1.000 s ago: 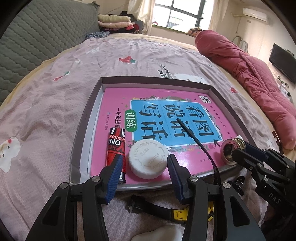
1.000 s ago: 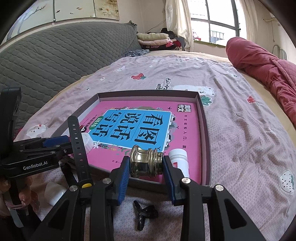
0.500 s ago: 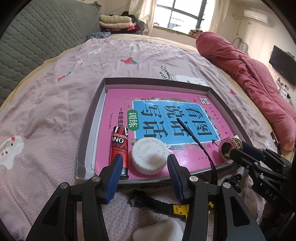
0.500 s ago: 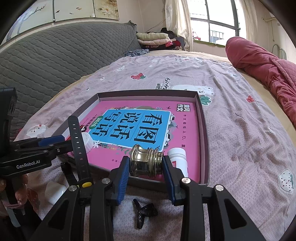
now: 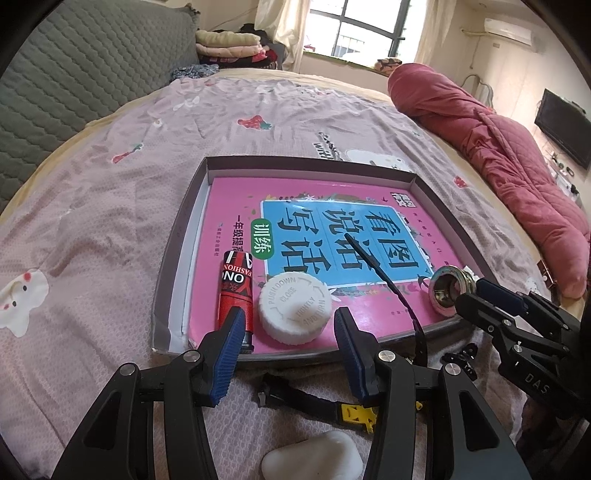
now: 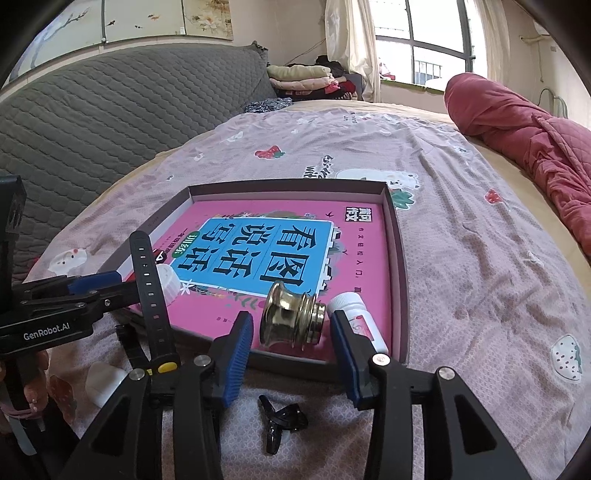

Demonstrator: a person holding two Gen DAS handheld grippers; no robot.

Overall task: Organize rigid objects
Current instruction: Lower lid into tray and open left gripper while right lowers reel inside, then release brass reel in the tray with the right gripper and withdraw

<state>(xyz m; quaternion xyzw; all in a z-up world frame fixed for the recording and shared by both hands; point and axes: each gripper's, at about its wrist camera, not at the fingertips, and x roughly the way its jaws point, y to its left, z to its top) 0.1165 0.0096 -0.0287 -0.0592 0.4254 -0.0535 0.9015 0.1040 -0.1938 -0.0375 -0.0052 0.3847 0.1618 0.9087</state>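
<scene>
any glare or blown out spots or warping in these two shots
Left wrist view: the window is blown out white, a pale sheen crosses the top of the book cover, and the box rim bows from fisheye. Right wrist view: window also overexposed, bright glints on the brass knob, dark corners.

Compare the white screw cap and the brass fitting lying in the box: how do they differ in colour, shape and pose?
The white screw cap is matt white plastic; the brass fitting is shiny gold metal. The cap is a plain ribbed disc with raised lettering on top; the fitting is flared and stepped. The cap sits flat, top up; the fitting lies on its side. Both rest on the pink book near the box's front edge, each between open fingers.
</scene>
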